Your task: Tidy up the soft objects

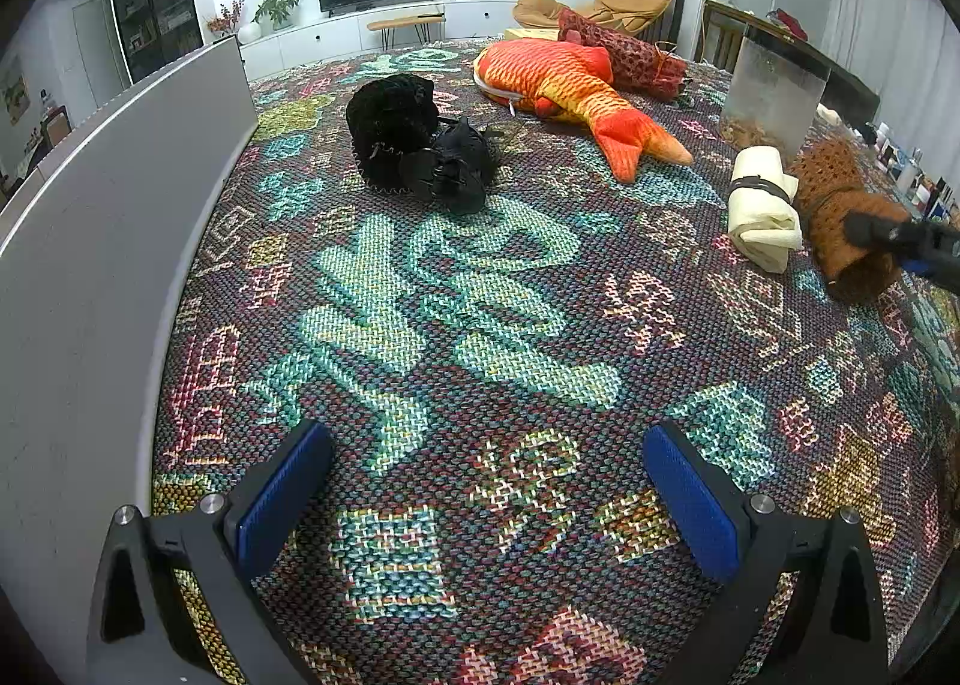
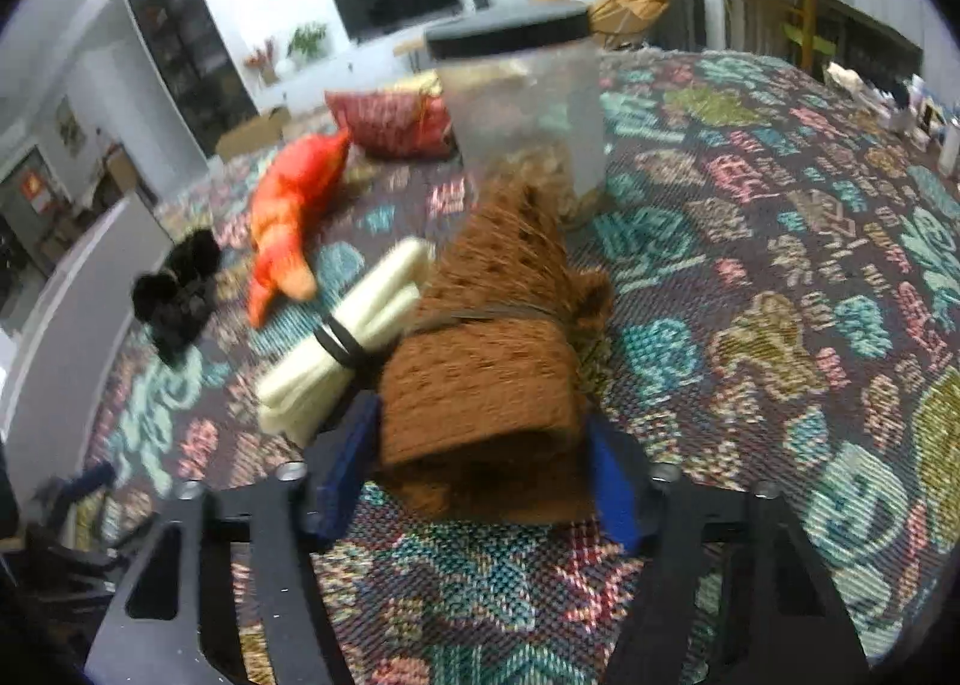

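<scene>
A patterned woven cloth [image 1: 480, 325] covers the table. Toward its far side lies an orange fish plush [image 1: 570, 85]. The brown knit roll [image 2: 480, 373] lies beside a cream roll [image 2: 342, 337], apparently clamped in the right gripper [image 2: 474, 481]. The left gripper [image 1: 486, 499] hovers spread wide, holding nothing.

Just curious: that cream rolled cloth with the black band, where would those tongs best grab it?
Across the middle of the cream roll, near its black band, coming from above. The band cinches it narrowest there, and the brown roll crowds one long side.
</scene>
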`<state>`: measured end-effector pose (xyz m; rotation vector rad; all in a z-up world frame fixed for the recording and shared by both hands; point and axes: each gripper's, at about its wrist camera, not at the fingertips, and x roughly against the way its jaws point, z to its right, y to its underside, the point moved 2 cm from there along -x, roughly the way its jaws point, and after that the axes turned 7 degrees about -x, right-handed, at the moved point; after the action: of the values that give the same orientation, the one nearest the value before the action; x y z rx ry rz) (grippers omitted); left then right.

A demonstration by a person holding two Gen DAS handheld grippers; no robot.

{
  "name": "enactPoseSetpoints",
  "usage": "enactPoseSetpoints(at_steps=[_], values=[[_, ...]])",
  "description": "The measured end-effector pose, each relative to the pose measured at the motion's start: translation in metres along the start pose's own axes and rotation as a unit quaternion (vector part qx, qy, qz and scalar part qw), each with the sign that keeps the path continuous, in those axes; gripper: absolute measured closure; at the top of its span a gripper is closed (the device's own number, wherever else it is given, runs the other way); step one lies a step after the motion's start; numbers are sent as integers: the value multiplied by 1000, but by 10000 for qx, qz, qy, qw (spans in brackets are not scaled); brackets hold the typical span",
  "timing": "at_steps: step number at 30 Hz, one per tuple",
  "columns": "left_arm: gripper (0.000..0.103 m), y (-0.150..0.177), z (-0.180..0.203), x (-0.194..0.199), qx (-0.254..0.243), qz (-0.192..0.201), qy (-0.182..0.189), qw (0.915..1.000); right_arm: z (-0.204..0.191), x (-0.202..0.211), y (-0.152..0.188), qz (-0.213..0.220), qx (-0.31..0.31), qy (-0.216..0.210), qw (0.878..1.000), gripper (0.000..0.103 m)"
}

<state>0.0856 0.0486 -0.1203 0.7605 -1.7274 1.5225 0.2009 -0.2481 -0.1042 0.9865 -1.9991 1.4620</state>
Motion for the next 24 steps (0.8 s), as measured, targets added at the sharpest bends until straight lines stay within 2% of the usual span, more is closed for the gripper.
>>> enactPoseSetpoints(at_steps=[5,9,12,14,16,18,20,21,24], values=[[0,0,0,0,1,0,1,10000,12,6,-8,94,-313,57,9994,47],[0,0,0,0,-1,0,-1,10000,32,30,-37,740,-506,339,9954,47],[0,0,0,0,1,1,2,10000,53,24,-66,904,-541,600,9926,47],[0,0,0,0,1,0,1,10000,69,8,-81,824,-605,606,9929,47],[0,0,0,0,2,1,2,10000,82,-10,-91,739,-623,621,9934,43],[0,0,0,0,1,0,1,10000,93,-38,-93,324,-524,724,9955,25],[0,0,0,0,0,0,-1,10000,100,-54,-88,83,-545,648,9964,17],[0,0,0,0,1,1,0,10000,103,-54,-86,102,-658,501,9965,16],[0,0,0,0,0,0,0,10000,98,-43,-88,47,-628,713,9955,16]])
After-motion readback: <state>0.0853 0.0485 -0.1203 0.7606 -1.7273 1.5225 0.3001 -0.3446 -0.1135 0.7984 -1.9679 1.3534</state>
